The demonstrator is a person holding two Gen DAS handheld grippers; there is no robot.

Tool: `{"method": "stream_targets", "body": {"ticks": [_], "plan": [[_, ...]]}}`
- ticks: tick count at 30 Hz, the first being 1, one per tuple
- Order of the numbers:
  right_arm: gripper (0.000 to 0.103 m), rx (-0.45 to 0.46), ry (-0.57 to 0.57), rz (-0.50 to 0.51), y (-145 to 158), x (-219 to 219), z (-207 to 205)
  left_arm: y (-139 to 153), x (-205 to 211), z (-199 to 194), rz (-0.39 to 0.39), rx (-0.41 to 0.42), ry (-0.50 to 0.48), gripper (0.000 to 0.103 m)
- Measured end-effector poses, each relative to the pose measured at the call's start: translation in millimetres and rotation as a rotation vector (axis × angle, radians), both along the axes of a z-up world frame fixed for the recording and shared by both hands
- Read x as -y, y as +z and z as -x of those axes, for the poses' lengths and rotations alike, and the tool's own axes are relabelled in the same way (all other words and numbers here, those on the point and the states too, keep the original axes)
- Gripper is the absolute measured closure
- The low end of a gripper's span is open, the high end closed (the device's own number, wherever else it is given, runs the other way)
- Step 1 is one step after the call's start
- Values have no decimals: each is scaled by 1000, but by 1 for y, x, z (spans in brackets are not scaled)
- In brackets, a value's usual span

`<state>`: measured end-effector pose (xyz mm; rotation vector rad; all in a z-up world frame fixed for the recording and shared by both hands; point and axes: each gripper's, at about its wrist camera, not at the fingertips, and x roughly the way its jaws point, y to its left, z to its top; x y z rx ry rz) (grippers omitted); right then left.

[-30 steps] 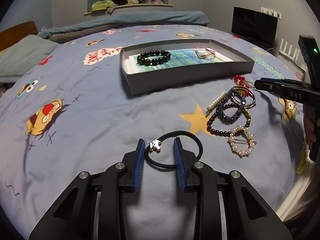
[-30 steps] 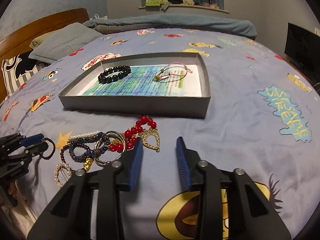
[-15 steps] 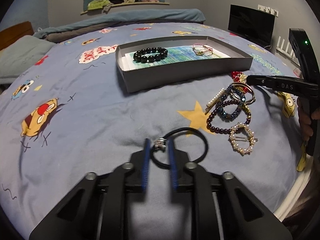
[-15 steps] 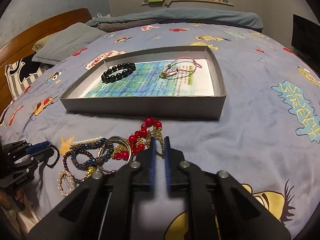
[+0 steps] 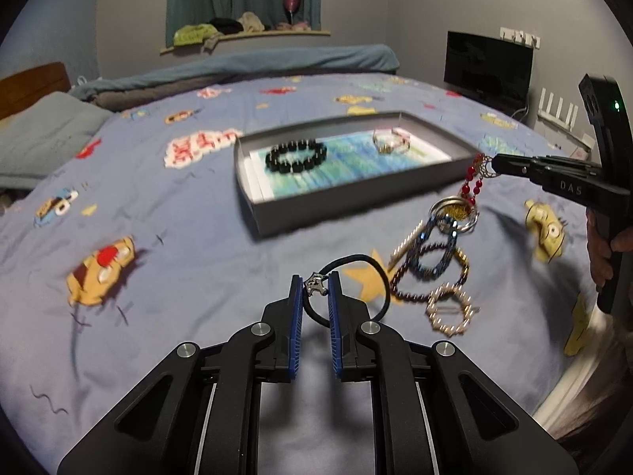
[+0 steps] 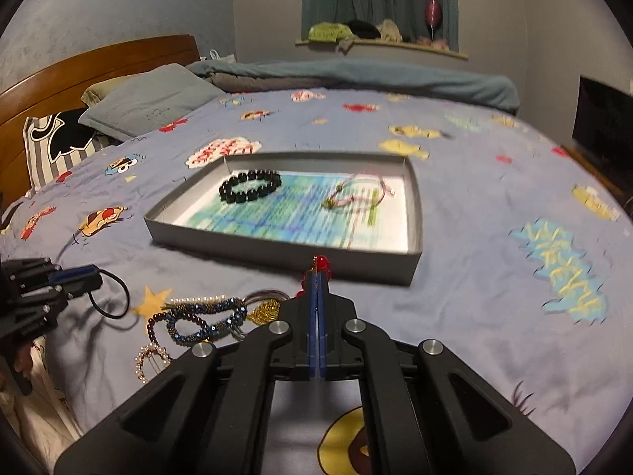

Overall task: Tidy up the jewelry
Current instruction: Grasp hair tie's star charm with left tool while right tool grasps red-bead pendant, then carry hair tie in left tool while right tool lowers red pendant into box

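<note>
On a cartoon-print bedspread (image 6: pixel 474 213), we see a shallow grey tray (image 6: pixel 413 194) lined with a blue-green printed sheet. Inside it lie a black bead bracelet (image 6: pixel 250 186) toward the left and a pink cord bracelet (image 6: pixel 358 194) toward the right, well apart from each other.

The letters "DAS" show on the right gripper's arm in the left wrist view; the sheet's print is too blurred to read.

Our left gripper (image 5: pixel 315 285) hovers low over the bedspread, its blue pads (image 5: pixel 296 316) pinching the silver charm of a black hair tie (image 5: pixel 356 265), whose loop hangs ahead of the fingertips. Our right gripper (image 6: pixel 317 277) has its jaws pressed together on a red bead strand (image 5: pixel 472 182), which dangles from the tips just before the tray's near wall.

Beneath that strand, the remaining jewelry pile (image 5: pixel 435 261) rests on the bedspread beside a yellow star: dark bead bracelets, a silver ring, a pearl strand and a round pearl clip (image 5: pixel 451 308).
</note>
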<state>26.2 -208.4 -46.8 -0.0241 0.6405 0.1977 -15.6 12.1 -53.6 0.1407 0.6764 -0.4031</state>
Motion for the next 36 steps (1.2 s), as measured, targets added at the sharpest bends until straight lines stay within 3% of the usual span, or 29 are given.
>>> {"method": "stream_targets", "body": {"ticks": [13,22,30,36], "plan": [[103,110,-4,13,49,9,12,45,2,-5,30,66,-7,90],[103,190,-25,35,82,15,-3,70,6,-44,14,85,22,90],[103,202,-45,23,93,19,-39,62,6,-96,41,20,74,90],[103,159,-47,13,72,16,-62,31,17,-131,25,-77,87,90]]}}
